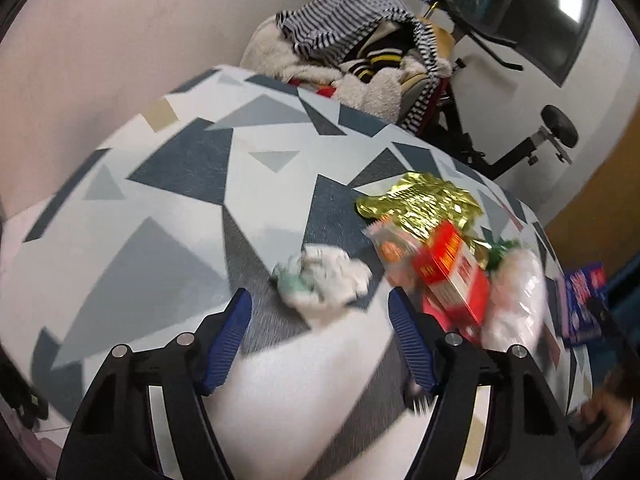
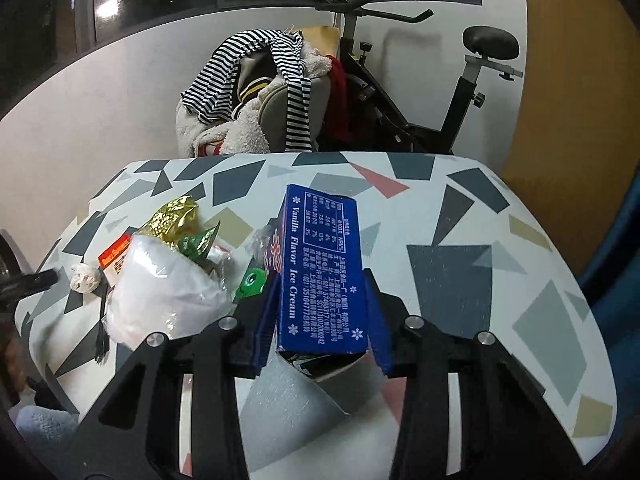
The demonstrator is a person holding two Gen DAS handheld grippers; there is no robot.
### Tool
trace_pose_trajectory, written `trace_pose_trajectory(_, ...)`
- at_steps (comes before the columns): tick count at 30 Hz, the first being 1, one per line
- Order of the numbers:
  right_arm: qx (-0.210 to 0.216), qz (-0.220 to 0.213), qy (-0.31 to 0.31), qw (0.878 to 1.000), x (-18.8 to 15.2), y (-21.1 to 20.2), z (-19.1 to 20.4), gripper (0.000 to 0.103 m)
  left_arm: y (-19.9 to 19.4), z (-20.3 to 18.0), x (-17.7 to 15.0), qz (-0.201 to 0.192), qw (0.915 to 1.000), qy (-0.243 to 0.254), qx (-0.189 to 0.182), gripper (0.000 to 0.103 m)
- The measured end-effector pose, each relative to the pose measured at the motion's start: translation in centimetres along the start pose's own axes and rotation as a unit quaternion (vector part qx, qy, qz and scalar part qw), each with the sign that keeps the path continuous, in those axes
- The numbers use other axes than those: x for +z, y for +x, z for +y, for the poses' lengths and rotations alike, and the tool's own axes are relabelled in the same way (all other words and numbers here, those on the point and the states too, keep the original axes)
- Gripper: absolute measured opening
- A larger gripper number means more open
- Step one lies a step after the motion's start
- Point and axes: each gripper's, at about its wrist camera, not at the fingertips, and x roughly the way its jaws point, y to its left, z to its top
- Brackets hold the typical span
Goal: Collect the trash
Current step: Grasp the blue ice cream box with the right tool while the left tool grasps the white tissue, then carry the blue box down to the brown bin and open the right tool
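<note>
On patterned table (image 1: 192, 168), crumpled paper (image 1: 324, 280) lies just ahead of open left gripper (image 1: 320, 344); right gripper (image 2: 320, 320) clamps blue box (image 2: 320, 272).

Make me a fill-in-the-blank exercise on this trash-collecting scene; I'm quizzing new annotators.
1. The right gripper is shut on a ____ ice cream box.
2. The left gripper is open, and just beyond its fingertips lies a crumpled ____.
3. The foil wrapper in the trash pile is ____ in colour.
4. Behind the table stands an exercise ____.

Missing words: blue; tissue; gold; bike
</note>
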Motion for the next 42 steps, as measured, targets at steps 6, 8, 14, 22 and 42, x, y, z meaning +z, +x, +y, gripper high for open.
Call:
trace_pose_trajectory(6,0.000,0.003,-0.006,1.000,-1.2,-1.3,0.3,0.042,4.7,0.8,1.3,0.030,0.9990,-0.034,0.003,0.069)
trace_pose_trajectory(8,0.002,0.006,0.002,1.000,-1.7,-1.9,0.1,0.042,5.0,0.3,1.1,0.032,0.9993,-0.016,-0.008,0.056)
trace_pose_trajectory(14,0.011,0.009,0.028,1.000,-3.0,-3.6,-0.7,0.042,2.4,-1.2,-0.2,0.024,0.9992,0.023,-0.022,0.048)
trace_pose_trajectory(22,0.028,0.006,0.028,0.999,-5.0,-6.5,0.4,0.042,-4.8,-3.4,-4.2,-0.002,0.9952,0.083,-0.053,0.048)
trace_pose_trajectory(42,0.172,0.083,-0.080,0.978,-16.0,-11.6,10.3,0.042,-15.7,-6.7,-17.8,-0.040,0.9775,0.178,-0.106,0.048)
